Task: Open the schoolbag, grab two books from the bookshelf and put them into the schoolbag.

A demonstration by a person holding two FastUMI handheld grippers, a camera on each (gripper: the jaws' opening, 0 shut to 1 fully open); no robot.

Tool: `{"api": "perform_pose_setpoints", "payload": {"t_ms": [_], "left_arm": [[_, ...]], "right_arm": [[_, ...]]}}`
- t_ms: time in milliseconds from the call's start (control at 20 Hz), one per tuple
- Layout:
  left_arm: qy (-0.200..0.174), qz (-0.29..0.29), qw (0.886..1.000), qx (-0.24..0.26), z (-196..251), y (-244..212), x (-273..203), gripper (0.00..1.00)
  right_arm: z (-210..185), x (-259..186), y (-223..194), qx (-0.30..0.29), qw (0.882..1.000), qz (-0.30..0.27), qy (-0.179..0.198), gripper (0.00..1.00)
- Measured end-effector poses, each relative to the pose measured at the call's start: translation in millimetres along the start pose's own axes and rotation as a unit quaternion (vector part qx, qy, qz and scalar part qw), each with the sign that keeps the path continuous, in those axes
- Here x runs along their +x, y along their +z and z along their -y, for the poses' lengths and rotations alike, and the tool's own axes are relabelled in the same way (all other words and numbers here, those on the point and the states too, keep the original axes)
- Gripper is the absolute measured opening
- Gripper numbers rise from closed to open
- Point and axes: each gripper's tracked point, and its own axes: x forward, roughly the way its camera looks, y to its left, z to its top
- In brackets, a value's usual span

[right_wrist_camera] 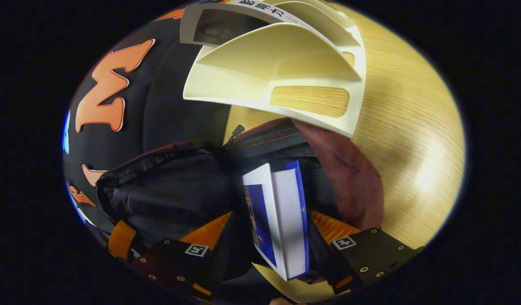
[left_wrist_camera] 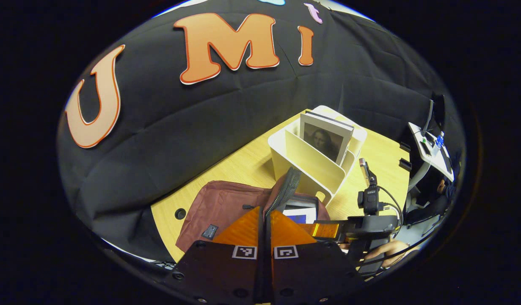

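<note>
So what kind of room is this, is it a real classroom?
Probably not a classroom: it looks like a recording booth. A black cloth wall hangs behind a wooden table with a cream bookshelf and a maroon schoolbag, and a desk with equipment stands off to one side.

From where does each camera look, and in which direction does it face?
Left gripper view: rides the left gripper, pinching the schoolbag flap; faces the bookshelf; the right gripper shows.
Right gripper view: rides the right gripper, looking down at the blue book it holds over the bag's opening.
Shared: schoolbag, bookshelf, blue book, table.
</note>
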Motion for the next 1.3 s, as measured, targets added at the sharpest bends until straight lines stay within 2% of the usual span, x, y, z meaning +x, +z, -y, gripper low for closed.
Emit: {"api": "perform_pose_setpoints", "payload": {"t_ms": [100,300,400,650,800,950,1150,1300], "left_arm": [[-0.001,-0.001,1.0,-0.002,-2,-5,1,0.01],[-0.004,0.003,1.0,-0.014,0,-10,-2,0.01],[-0.003,0.006,1.0,-0.017,1,-12,-2,0.01],[0.002,0.008,1.0,-0.025,4,-21,-4,0.01],[0.003,0.012,0.999,-0.037,7,-23,-6,0.01],[0.008,0.012,0.999,-0.052,5,-29,-6,0.01],[0.017,0.009,0.998,-0.068,1,-36,-6,0.01],[0.026,0.006,0.997,-0.072,-2,-37,-5,0.01]], "right_arm": [[14,-11,5,-0.022,1.0,0.001,-0.022,0.97],[27,-41,28,-0.029,0.999,0.014,-0.039,0.97],[34,-58,42,-0.05,0.997,0.026,-0.054,0.98],[42,-111,96,-0.115,0.987,0.059,-0.09,0.97],[26,-147,142,-0.159,0.977,0.088,-0.107,0.98],[-4,-175,192,-0.242,0.955,0.113,-0.13,0.97],[-60,-191,244,-0.356,0.914,0.113,-0.16,0.97],[-97,-183,271,-0.424,0.881,0.099,-0.184,0.97]]}}
